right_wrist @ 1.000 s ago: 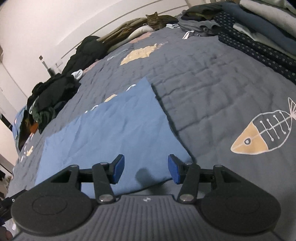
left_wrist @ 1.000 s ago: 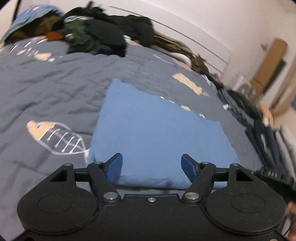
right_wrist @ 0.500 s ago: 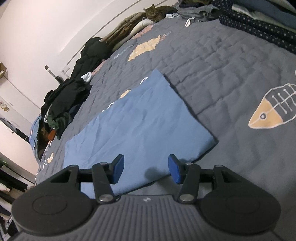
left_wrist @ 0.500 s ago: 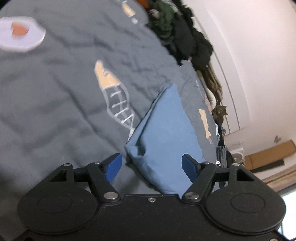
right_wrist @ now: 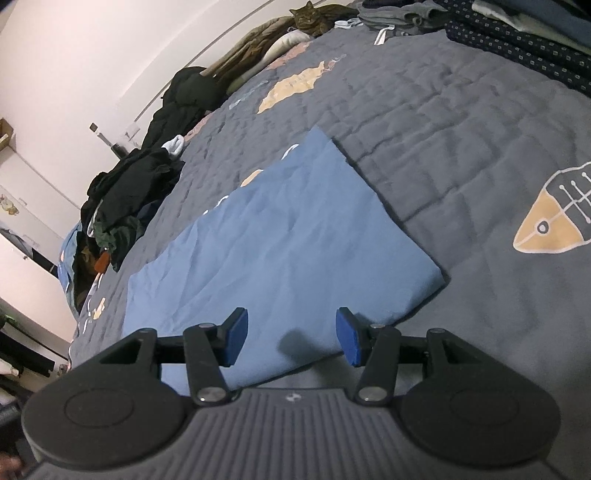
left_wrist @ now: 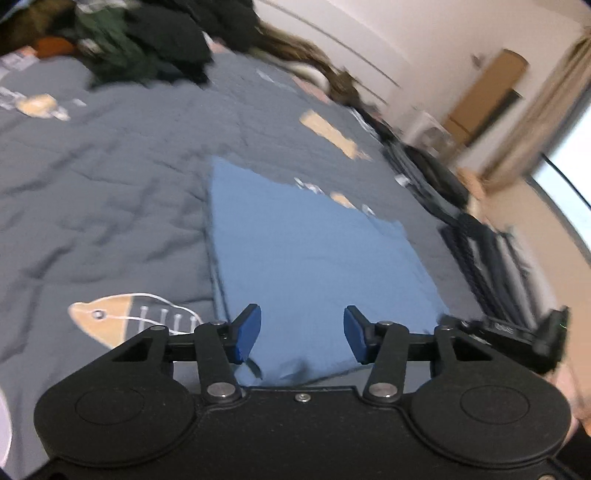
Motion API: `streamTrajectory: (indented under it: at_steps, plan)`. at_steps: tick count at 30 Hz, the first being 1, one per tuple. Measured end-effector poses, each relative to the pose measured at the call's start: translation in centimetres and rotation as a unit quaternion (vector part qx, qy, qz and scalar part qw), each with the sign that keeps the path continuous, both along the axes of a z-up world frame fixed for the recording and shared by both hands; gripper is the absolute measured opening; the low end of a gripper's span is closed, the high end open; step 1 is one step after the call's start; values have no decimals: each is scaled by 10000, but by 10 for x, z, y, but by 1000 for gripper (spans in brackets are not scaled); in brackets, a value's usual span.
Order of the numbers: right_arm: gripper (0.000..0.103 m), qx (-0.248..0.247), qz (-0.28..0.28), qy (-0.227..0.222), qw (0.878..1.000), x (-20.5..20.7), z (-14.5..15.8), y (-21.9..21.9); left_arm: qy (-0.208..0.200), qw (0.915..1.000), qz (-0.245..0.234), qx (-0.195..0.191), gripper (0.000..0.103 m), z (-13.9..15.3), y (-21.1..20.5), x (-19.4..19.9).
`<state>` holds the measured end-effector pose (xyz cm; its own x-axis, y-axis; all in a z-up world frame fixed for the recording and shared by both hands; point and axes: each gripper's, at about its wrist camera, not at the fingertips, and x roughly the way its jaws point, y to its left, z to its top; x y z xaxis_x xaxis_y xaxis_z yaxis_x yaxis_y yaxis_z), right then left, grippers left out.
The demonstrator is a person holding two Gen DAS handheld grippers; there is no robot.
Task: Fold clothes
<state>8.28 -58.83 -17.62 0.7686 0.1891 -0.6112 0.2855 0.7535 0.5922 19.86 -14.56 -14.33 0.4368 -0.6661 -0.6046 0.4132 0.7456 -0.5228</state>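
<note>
A blue garment (left_wrist: 306, 258) (right_wrist: 280, 240) lies folded into a flat rectangle on the grey quilt. My left gripper (left_wrist: 301, 336) hovers at the left part of its near edge. Its jaws are closing, the cloth edge lies below and between the blue pads (left_wrist: 245, 334), and they do not press on it. My right gripper (right_wrist: 291, 338) stands open over the right part of the same near edge, nothing pinched between its fingers.
The grey quilt (left_wrist: 92, 184) (right_wrist: 461, 129) has fish prints. A heap of dark unfolded clothes (left_wrist: 147, 40) (right_wrist: 133, 192) lies far left. Folded clothes are stacked (right_wrist: 517, 37) (left_wrist: 480, 251) along the right side. A cat (right_wrist: 310, 16) rests at the far edge.
The left gripper swung from the garment's left corner back to face its near edge, and its jaws narrowed. The right gripper stayed over the near edge, its opening unchanged.
</note>
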Motion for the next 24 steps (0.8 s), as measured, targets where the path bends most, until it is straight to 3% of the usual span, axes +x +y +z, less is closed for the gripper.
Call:
streamTrajectory:
  at_steps: [4,7,15,24]
  plan:
    - [52,-4,94,-42,9999,2,0,4,282,9984,-450,-171,49,-14,4,23]
    - [52,-47,215,-113,9997,5,2,11,549,9959,-402,-599,49,-31,15,30]
    - [52,-96,595,-360,9975,19,9,41,904,9929,-411,-654,49,-53,20,37]
    - [52,-194,796,-266,9963,23,5,56,1019,9912,-291,-799,49,-66,19,42]
